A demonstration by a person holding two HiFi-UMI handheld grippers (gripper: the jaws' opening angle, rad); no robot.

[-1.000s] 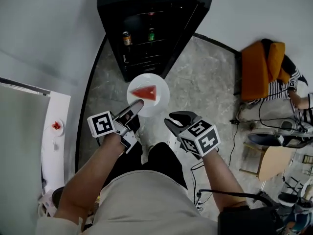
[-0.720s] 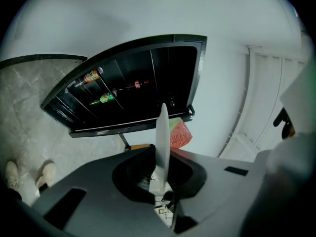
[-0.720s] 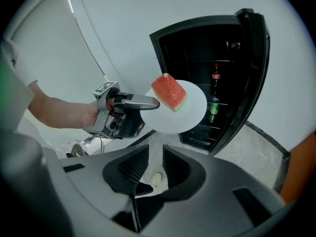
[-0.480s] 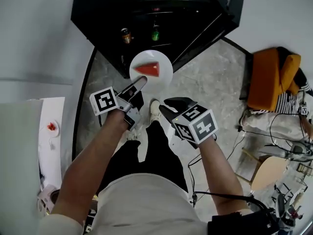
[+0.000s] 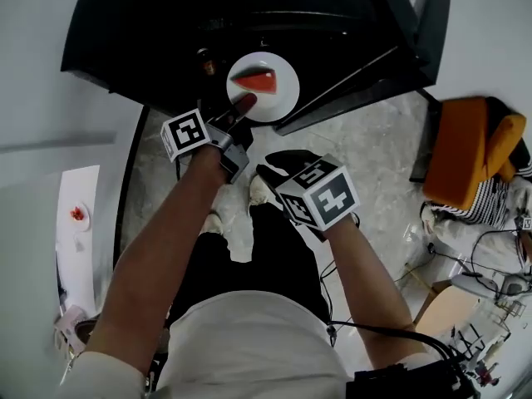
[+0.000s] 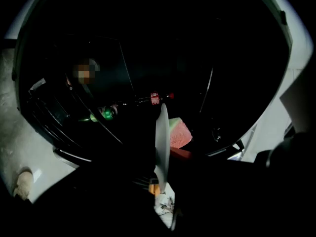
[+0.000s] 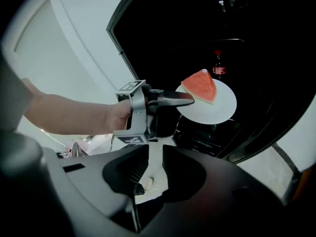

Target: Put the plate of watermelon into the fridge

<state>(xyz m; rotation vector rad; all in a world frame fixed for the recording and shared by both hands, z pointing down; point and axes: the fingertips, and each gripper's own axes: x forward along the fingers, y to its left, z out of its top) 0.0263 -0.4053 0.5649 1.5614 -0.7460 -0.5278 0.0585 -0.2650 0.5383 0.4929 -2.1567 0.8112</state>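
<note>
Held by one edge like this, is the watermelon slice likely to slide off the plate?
Probably not while level: the watermelon slice lies flat on the plate. The plate looks smooth, so a tilt could slide it. The left tongs pinch only one rim, so it may dip.

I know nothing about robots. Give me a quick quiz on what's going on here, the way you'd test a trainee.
1. True or false: the left gripper is shut on the rim of the round white plate.
2. What lies on the plate? A) a red wedge of watermelon B) a sandwich C) grapes
3. Fill in: the right gripper holds ____.
Key: 1 true; 2 A; 3 nothing.
</note>
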